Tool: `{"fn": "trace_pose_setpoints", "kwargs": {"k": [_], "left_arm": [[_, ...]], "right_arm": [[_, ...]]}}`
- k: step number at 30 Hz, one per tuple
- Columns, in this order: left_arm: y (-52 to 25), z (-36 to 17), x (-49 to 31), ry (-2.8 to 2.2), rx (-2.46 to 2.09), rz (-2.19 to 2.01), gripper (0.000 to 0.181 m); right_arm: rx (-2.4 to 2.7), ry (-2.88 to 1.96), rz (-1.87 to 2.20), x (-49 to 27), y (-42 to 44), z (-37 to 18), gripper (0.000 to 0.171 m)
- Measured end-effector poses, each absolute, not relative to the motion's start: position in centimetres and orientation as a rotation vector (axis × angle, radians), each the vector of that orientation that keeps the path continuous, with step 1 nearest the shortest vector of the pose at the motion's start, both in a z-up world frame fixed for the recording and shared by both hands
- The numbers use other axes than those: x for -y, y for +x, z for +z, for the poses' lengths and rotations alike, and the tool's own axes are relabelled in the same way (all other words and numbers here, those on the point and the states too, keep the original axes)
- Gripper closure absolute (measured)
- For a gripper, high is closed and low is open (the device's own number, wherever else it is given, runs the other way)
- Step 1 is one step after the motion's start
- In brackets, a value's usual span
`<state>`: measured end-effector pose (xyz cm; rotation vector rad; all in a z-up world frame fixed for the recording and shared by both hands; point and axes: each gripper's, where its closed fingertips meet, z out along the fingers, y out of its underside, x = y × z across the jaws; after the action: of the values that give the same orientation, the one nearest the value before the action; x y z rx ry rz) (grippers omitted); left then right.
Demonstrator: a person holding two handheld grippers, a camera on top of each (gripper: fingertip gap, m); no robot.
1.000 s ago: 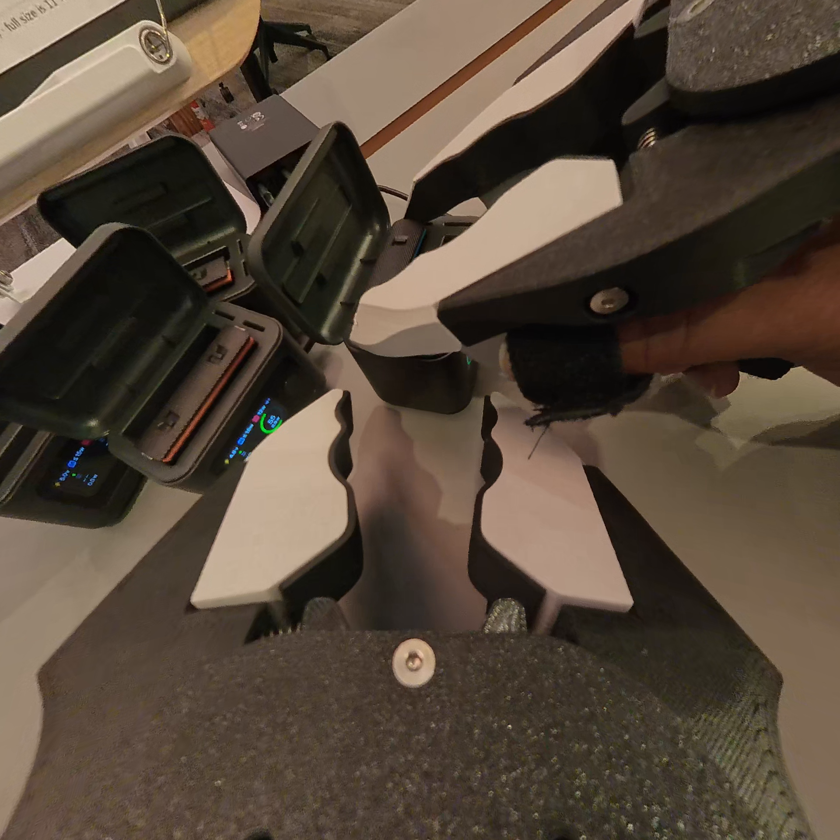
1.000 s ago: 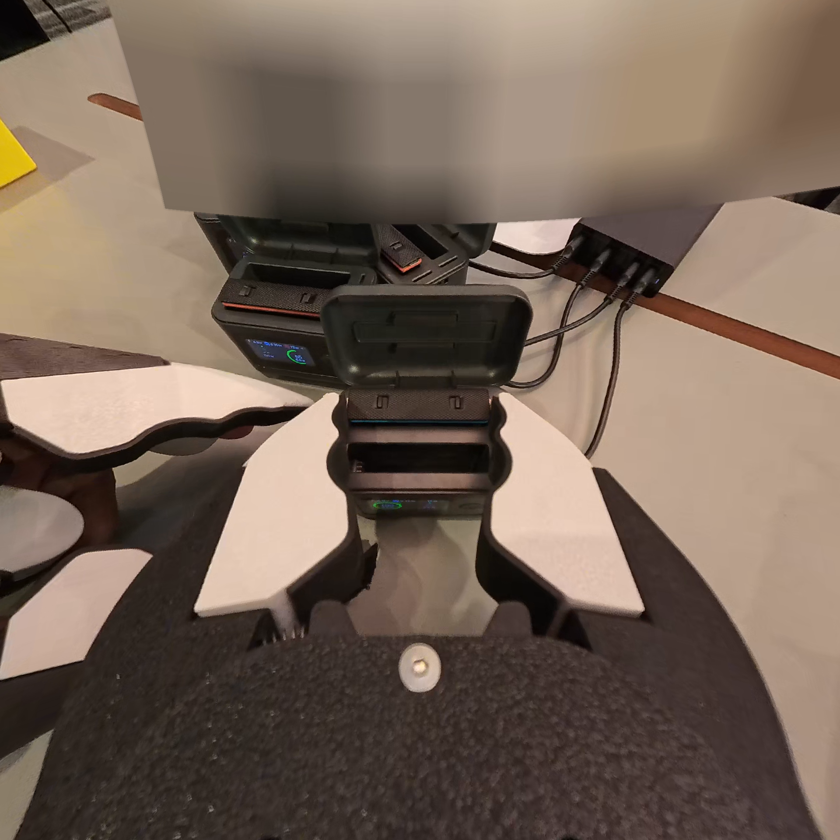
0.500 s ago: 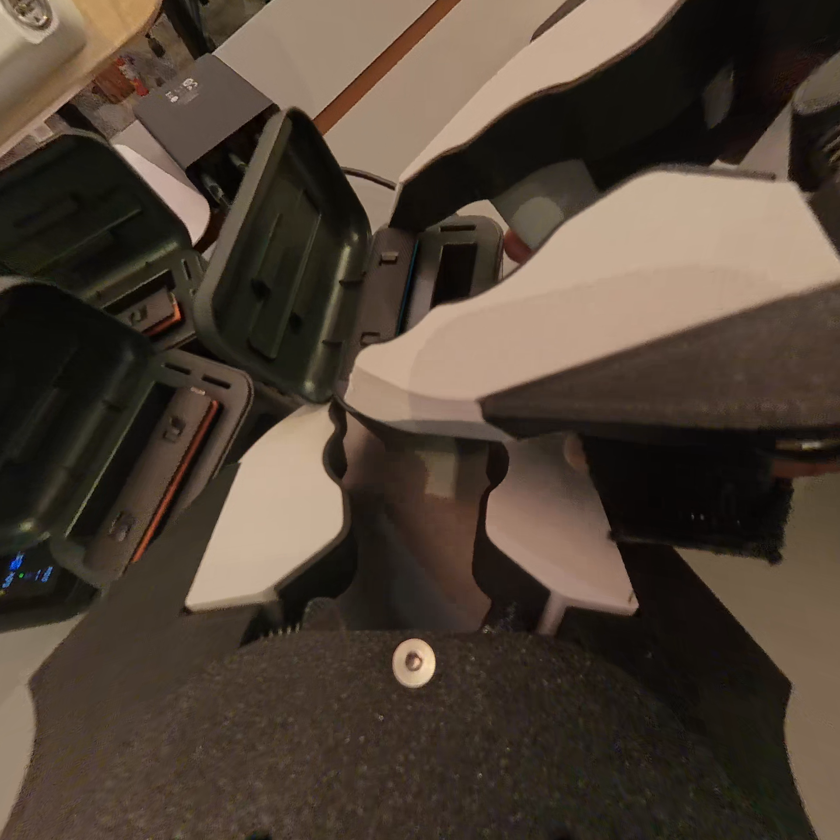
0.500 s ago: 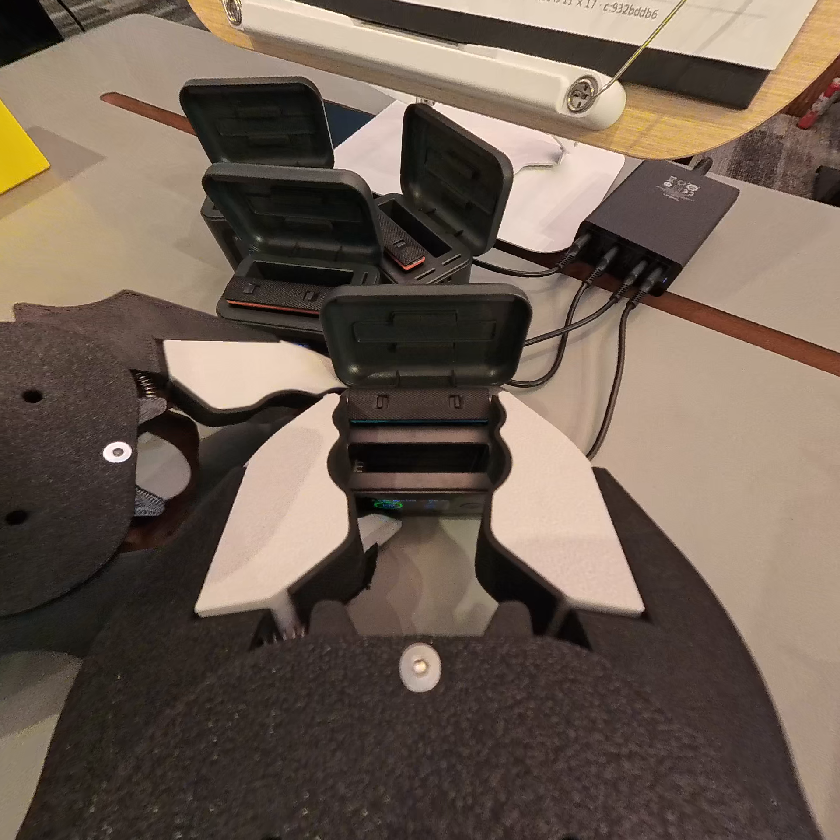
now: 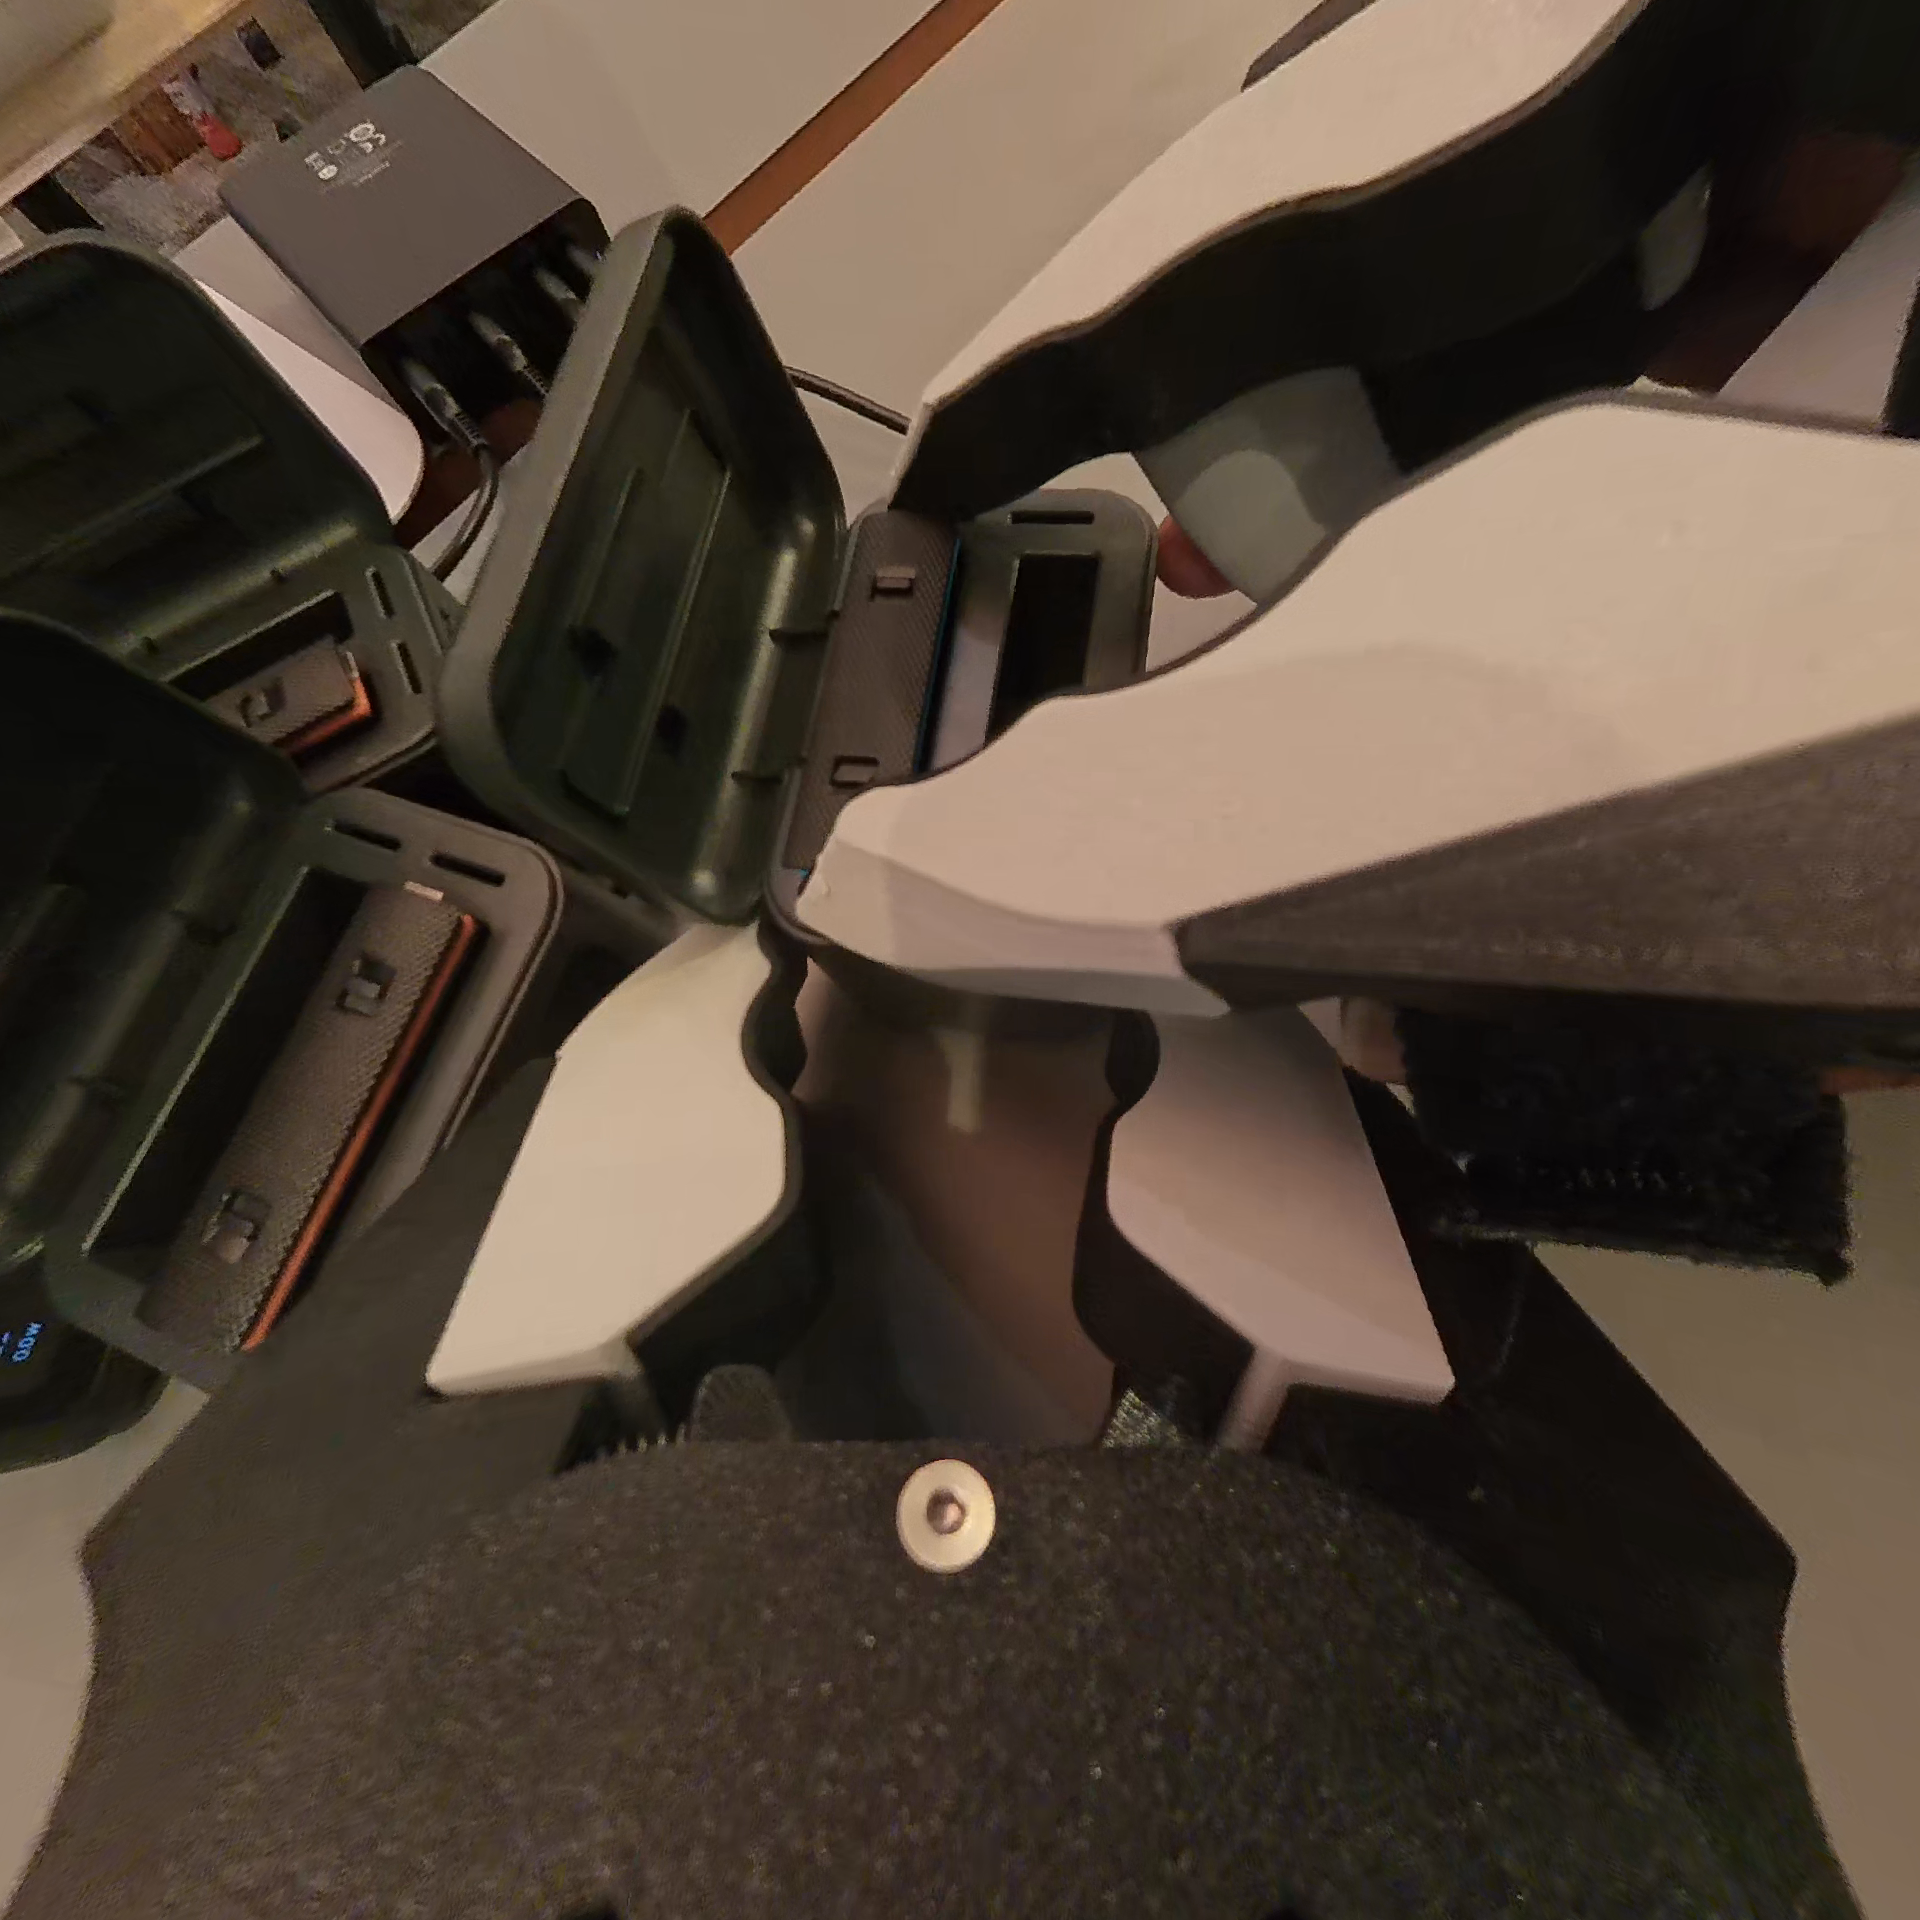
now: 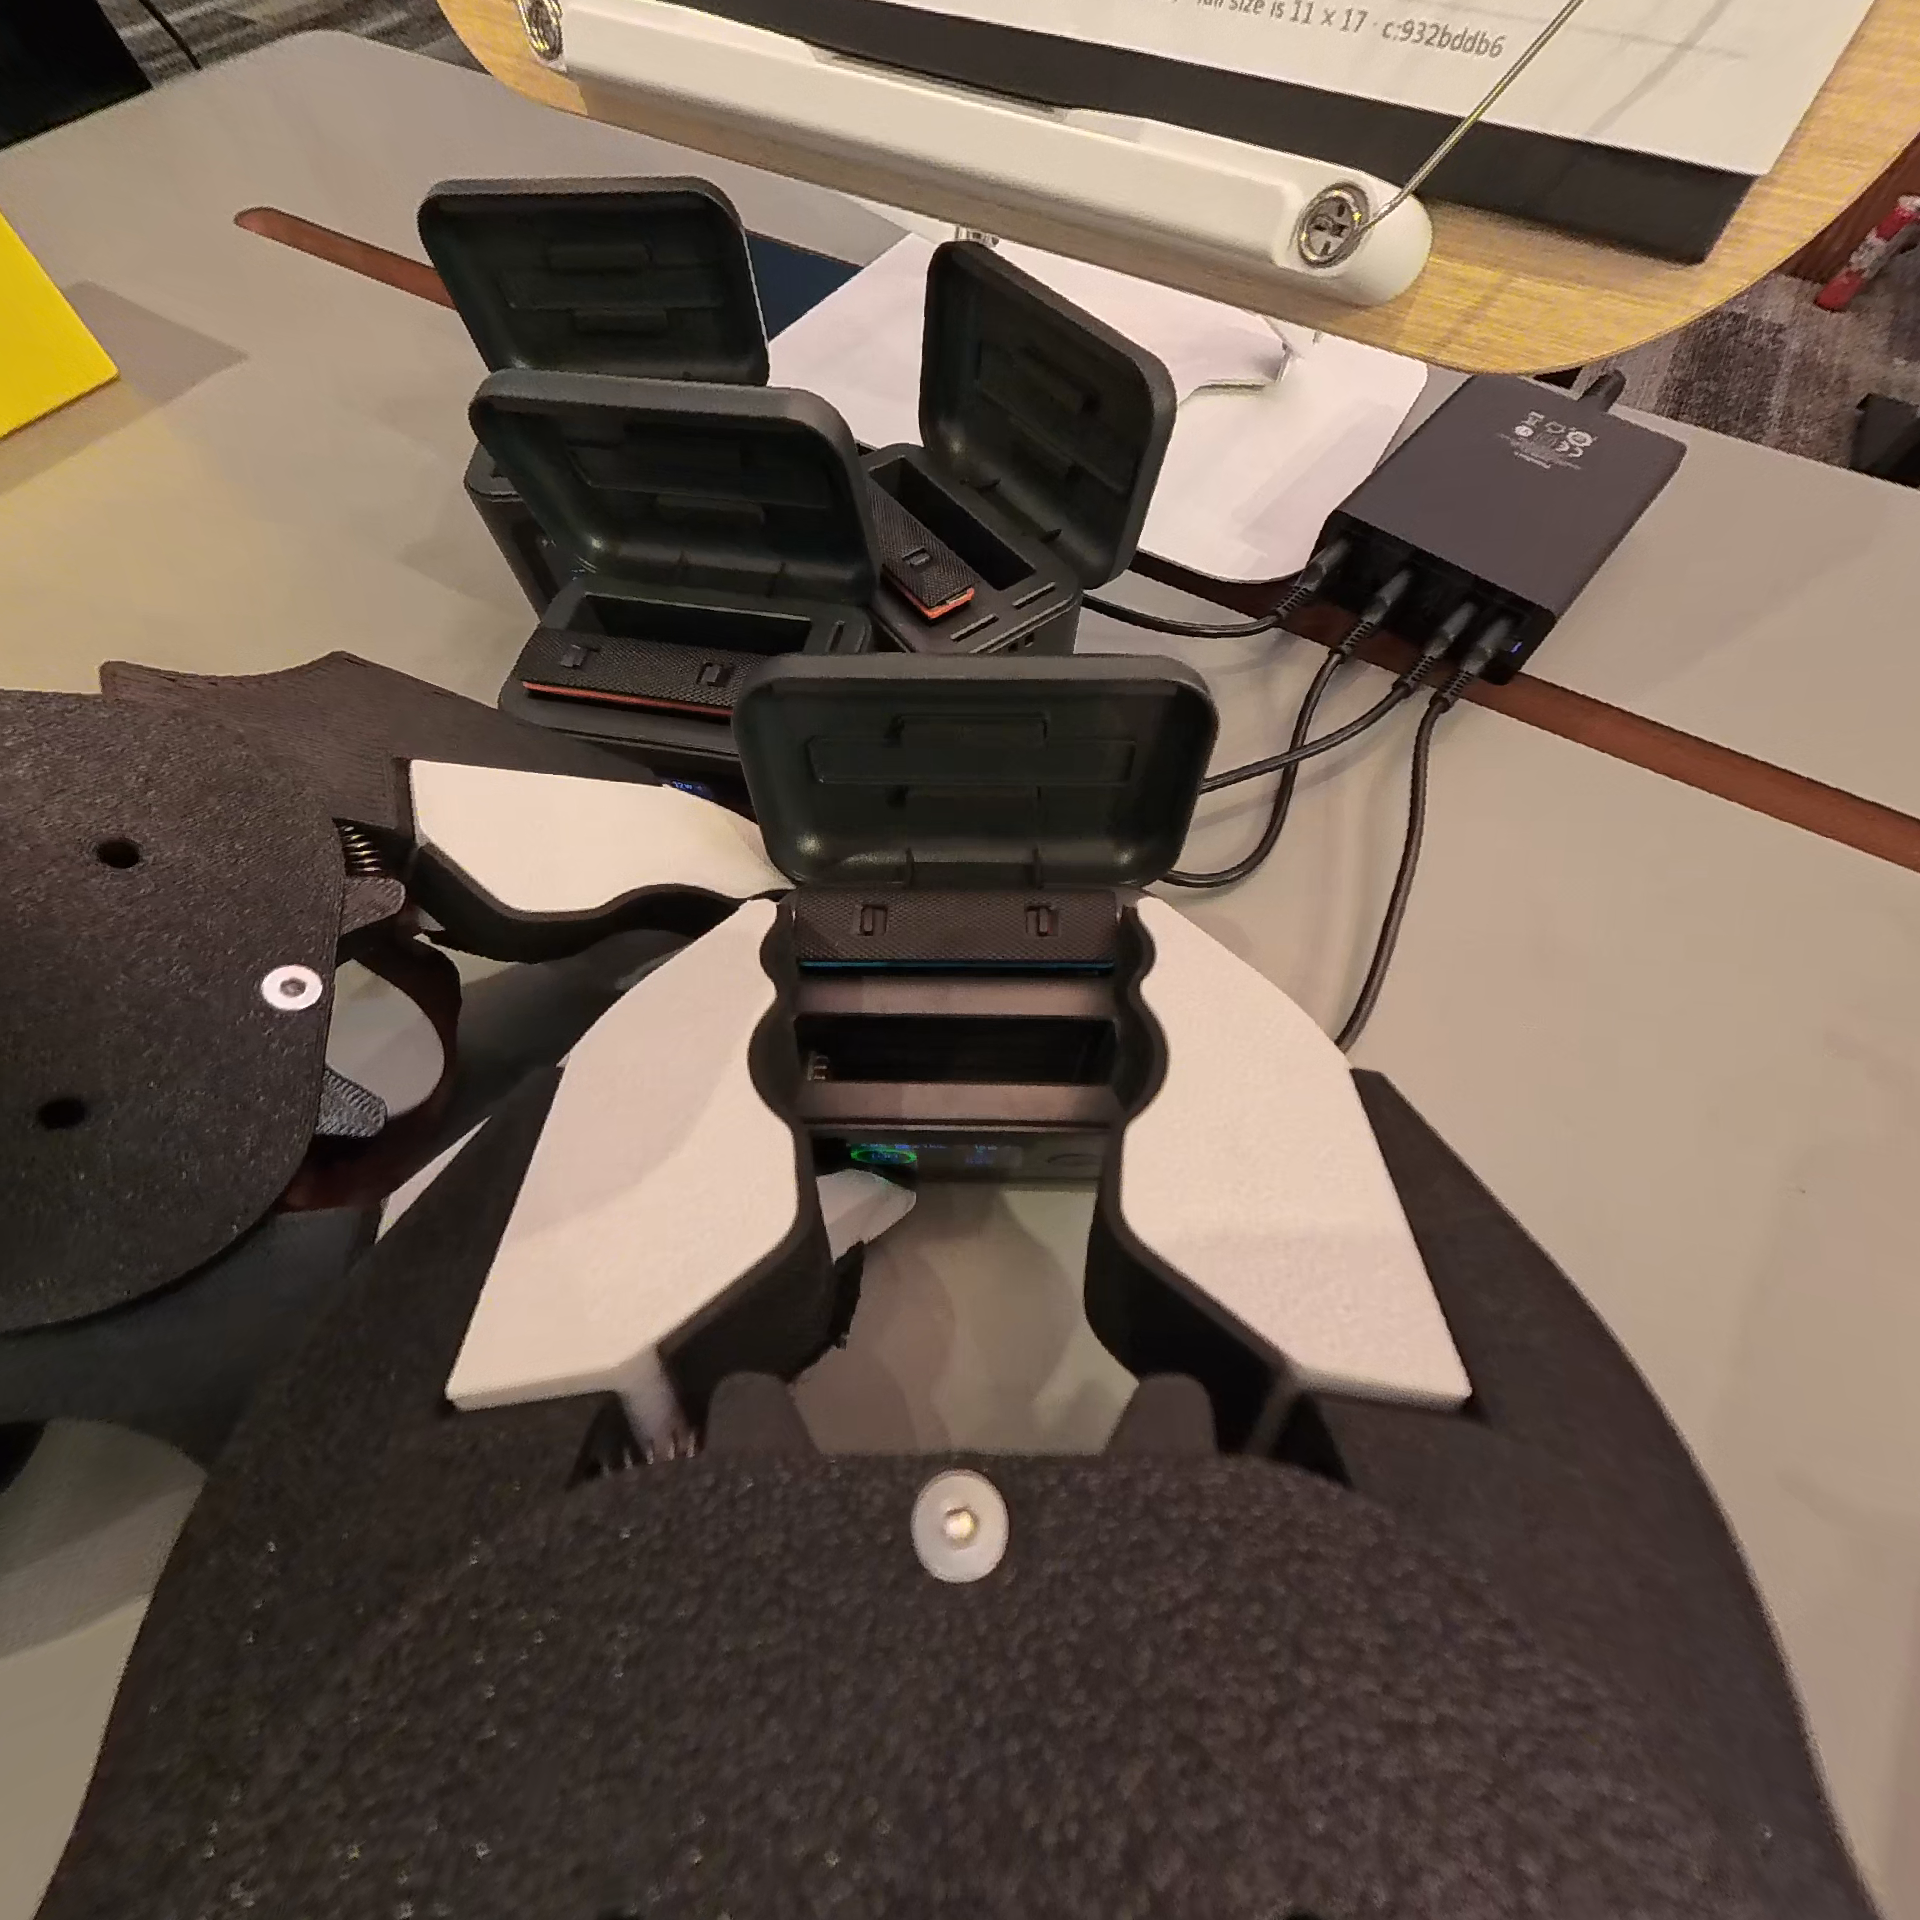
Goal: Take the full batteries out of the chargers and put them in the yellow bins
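Observation:
Several dark chargers stand with lids open. In the right wrist view my right gripper (image 6: 951, 920) is open, its fingertips flanking the ends of a blue-trimmed battery (image 6: 951, 935) in the rear slot of the nearest charger (image 6: 956, 1169). The front slot (image 6: 956, 1060) is empty. Orange-trimmed batteries sit in the middle charger (image 6: 623, 675) and the back right charger (image 6: 925, 582). A yellow bin (image 6: 42, 343) shows at the left edge. My left gripper (image 5: 951, 977) is open and empty, just under the right gripper's near finger (image 5: 1247, 810), beside the blue-trimmed battery (image 5: 883, 665).
A black power hub (image 6: 1496, 520) with several cables sits at the back right and feeds the chargers. A wooden board with a white bar (image 6: 1039, 156) overhangs the chargers. The left gripper (image 6: 582, 831) crowds the nearest charger's left side. The left gripper's tips are roughly 5 centimeters from the right gripper's.
My left gripper has moved in closer under the right gripper and its jaws stand slightly wider. The right gripper stays around the nearest charger, with its view tilted slightly up.

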<state>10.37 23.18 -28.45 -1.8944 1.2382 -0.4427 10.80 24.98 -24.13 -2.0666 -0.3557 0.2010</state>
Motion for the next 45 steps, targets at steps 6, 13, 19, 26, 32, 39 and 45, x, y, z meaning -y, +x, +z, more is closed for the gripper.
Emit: {"fn": "trace_pose_setpoints", "kwargs": {"k": [6,13,19,26,32,39,45], "left_arm": [[10.4,-28.5,-23.1,-1.898,-1.239,-0.449,0.124],[10.4,-28.5,-23.1,-1.905,-1.238,-0.459,0.124],[10.3,-28.5,-23.1,-1.912,-1.235,-0.468,0.124],[10.3,-28.5,-23.1,-1.906,-1.235,-0.462,0.124],[9.8,-28.0,-22.6,-1.881,-1.242,-0.476,0.124],[8.1,-26.7,-21.3,-1.838,-1.244,-0.433,0.126],[8.2,-23.8,-19.2,-1.745,-1.212,-0.494,0.129]], "right_arm": [[0.354,-2.062,0.189,-25.0,10.8,-24.1,0.113],[0.348,-2.053,0.194,-25.0,10.8,-24.0,0.113],[0.278,-1.885,0.284,-24.8,11.5,-17.7,0.113],[0.273,-1.878,0.297,-24.6,11.9,-17.1,0.113],[0.257,-1.887,0.305,-24.3,12.4,-16.9,0.113],[0.251,-1.896,0.316,-22.9,13.2,-16.7,0.112],[0.262,-1.911,0.381,-20.0,13.0,-16.8,0.112]]}}
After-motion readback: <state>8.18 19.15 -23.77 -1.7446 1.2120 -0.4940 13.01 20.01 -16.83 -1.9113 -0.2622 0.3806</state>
